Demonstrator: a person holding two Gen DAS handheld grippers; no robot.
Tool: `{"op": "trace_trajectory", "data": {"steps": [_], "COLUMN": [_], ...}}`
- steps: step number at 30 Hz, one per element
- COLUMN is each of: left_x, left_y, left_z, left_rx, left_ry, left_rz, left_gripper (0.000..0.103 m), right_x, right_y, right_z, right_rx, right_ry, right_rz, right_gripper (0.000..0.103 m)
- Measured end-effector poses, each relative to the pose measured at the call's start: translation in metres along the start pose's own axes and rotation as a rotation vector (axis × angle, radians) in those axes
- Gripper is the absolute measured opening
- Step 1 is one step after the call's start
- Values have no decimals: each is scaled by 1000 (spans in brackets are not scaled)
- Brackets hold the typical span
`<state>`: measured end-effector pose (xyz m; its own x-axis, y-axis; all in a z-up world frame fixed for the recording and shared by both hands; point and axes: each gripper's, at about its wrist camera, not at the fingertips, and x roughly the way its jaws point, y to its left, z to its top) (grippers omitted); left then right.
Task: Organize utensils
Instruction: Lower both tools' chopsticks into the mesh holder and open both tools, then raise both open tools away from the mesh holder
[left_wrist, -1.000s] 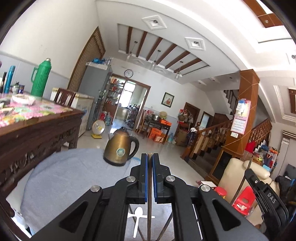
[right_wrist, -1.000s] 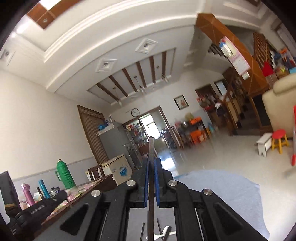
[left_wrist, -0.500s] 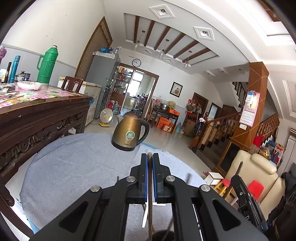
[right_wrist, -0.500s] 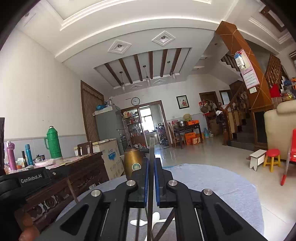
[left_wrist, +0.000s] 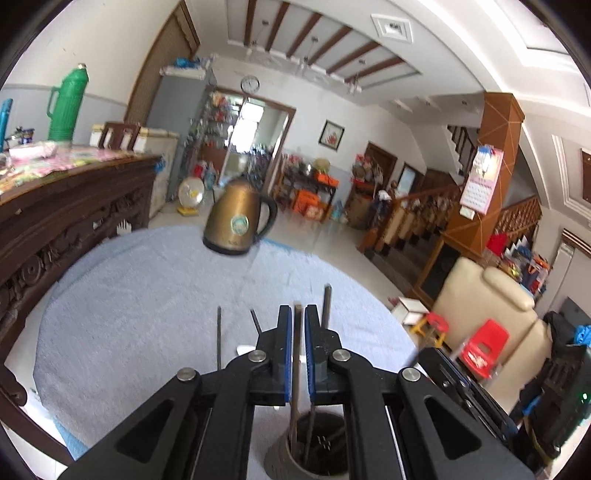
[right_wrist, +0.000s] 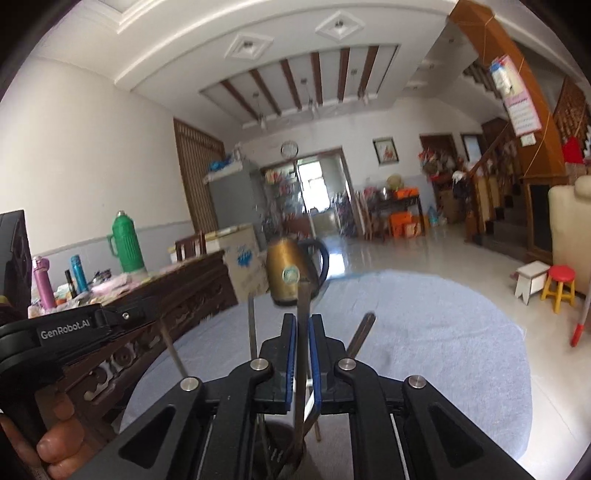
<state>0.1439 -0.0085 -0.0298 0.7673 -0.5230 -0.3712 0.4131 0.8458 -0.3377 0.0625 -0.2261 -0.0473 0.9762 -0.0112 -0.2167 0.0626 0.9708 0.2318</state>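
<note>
My left gripper (left_wrist: 297, 314) is shut on a thin brown stick (left_wrist: 296, 369), whose lower end stands in a dark round utensil holder (left_wrist: 280, 461) right under the jaws. Several other handles (left_wrist: 327, 306) rise from that holder. In the right wrist view my right gripper (right_wrist: 303, 325) has a flat metal utensil handle (right_wrist: 303, 306) between its blue pads. Those jaws are opening, and a thin gap shows on each side of the handle. Its lower end reaches into the holder (right_wrist: 271, 435). More handles (right_wrist: 252, 325) stand beside it.
A brass kettle (left_wrist: 238, 221) stands at the far side of the round table with its grey-blue cloth (left_wrist: 147, 295). A carved dark wooden table (left_wrist: 55, 206) with a green flask (left_wrist: 68, 103) is on the left. A hand (right_wrist: 51, 454) holds the left gripper's body (right_wrist: 66, 332).
Both grippers have come down and tipped forward, bringing their utensils into the holder. The right gripper's pads have parted slightly from the metal handle. The left pads stay shut on the stick.
</note>
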Motion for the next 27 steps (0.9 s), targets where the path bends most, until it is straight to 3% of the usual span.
{"op": "trace_trajectory", "data": {"steps": [2, 3, 4, 9, 13, 22, 27], "left_x": [-4, -9, -15, -37, -50, -80, -96], "left_y": [-1, -2, -3, -6, -7, -14, -22], "left_z": [0, 1, 3, 9, 8, 0, 1], "left_rx": [4, 6, 10, 44, 61, 127, 169], "left_ry": [11, 6, -11, -59, -69, -77, -104], "left_rz": [-4, -2, 6, 56, 121, 317, 375], "left_gripper": [26, 42, 48, 50, 63, 79, 82], "right_x": [-7, -13, -21, -52, -62, -73, -77], "right_y": [-7, -11, -16, -39, -53, -51, -38], "right_z": [0, 2, 5, 28, 36, 42, 38], "right_rx": [20, 35, 50, 92, 130, 111, 78], "right_ry": [7, -4, -22, -123, -136, -29, 29], "right_rz": [10, 10, 8, -54, -89, -99, -82], "right_gripper": [31, 38, 51, 52, 52, 52, 57]}}
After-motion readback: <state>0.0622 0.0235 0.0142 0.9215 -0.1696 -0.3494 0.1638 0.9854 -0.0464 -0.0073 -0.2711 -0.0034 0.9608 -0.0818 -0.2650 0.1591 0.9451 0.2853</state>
